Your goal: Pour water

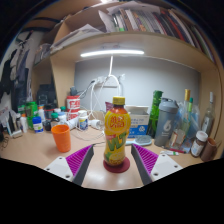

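A yellow juice bottle [116,131] with an orange cap and a green-yellow label stands upright on a dark red coaster [117,165] on the wooden desk [40,150]. My gripper [114,158] is open, with the bottle standing between its fingers. The purple pads [82,158] flank the bottle's lower part with a gap at each side. An orange cup [62,137] stands on the desk to the left of the bottle, beyond the left finger.
Several small bottles and jars [40,118] crowd the back left. A blue box [138,122], a green bottle [155,110] and a grey jug [168,124] stand to the right. A shelf with books [140,20] and a lamp bar [112,52] hang overhead.
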